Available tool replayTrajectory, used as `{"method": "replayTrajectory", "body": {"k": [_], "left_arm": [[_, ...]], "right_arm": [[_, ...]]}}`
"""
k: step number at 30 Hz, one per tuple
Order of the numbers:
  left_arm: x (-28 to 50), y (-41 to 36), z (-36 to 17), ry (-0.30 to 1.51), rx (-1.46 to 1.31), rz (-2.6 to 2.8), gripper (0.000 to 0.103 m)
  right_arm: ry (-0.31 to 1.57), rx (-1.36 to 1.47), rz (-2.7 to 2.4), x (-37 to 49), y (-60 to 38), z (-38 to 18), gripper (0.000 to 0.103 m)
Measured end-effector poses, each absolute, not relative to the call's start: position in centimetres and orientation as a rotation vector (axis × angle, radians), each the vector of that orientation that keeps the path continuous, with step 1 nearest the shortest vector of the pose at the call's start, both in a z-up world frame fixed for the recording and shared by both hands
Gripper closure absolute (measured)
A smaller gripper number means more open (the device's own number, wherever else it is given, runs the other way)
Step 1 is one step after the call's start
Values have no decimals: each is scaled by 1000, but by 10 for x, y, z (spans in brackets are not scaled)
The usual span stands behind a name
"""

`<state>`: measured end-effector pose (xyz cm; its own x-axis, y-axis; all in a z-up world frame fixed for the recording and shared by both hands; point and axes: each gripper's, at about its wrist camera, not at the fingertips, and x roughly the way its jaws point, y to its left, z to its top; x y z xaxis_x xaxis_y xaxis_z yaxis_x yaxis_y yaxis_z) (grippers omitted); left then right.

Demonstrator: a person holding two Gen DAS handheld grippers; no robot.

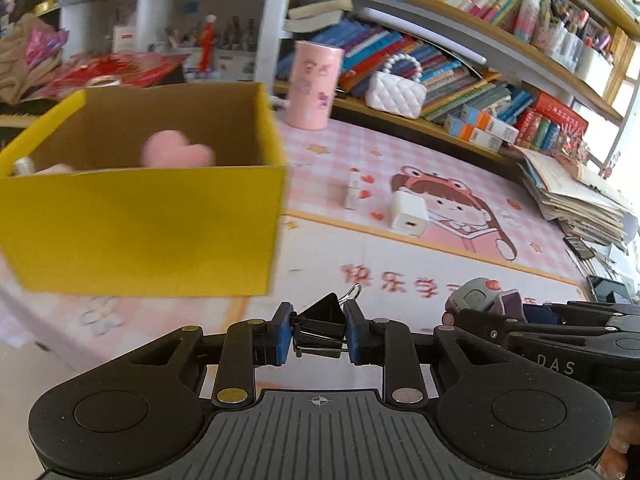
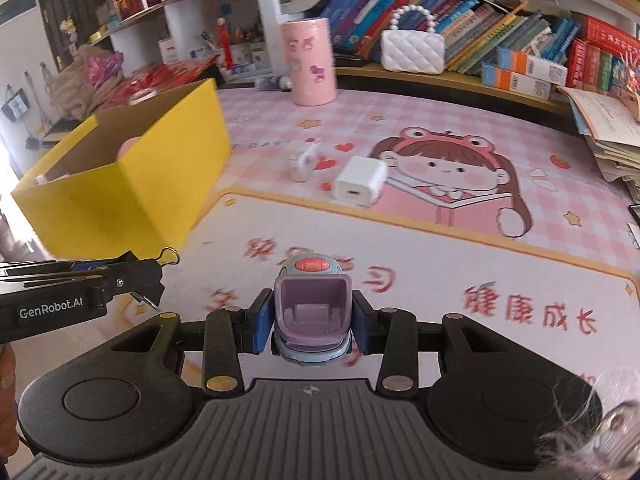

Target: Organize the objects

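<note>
My left gripper (image 1: 319,330) is shut on a black binder clip (image 1: 322,322), held above the pink desk mat (image 1: 420,268). The same clip (image 2: 150,276) shows in the right wrist view at the left, in the left gripper's fingers. My right gripper (image 2: 310,320) is shut on a small purple and blue toy (image 2: 311,312) with an orange button on top. A yellow cardboard box (image 1: 144,232) stands ahead to the left, open on top, with a pink plush heart (image 1: 178,152) inside. A white charger (image 2: 360,184) and a small white tube (image 2: 302,164) lie on the mat.
A pink cylinder (image 2: 308,62) stands at the back of the mat. Behind it, shelves hold books (image 2: 500,36) and a white quilted purse (image 2: 412,50). A pile of papers (image 1: 576,200) lies at the right. Red packets (image 1: 120,68) and clutter lie behind the box.
</note>
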<state>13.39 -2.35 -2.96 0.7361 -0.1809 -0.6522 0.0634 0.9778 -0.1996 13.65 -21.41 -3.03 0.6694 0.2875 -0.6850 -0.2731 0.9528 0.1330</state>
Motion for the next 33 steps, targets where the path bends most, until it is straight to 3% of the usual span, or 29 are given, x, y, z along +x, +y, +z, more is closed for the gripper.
{"method": "replayTrajectory", "body": {"k": [17, 33], "left_arm": [[55, 89, -16, 676, -217, -19, 78], [14, 141, -4, 610, -185, -31, 78]], "right_arm": [[748, -74, 463, 69, -89, -16, 66], [702, -63, 440, 27, -34, -8, 66]]}}
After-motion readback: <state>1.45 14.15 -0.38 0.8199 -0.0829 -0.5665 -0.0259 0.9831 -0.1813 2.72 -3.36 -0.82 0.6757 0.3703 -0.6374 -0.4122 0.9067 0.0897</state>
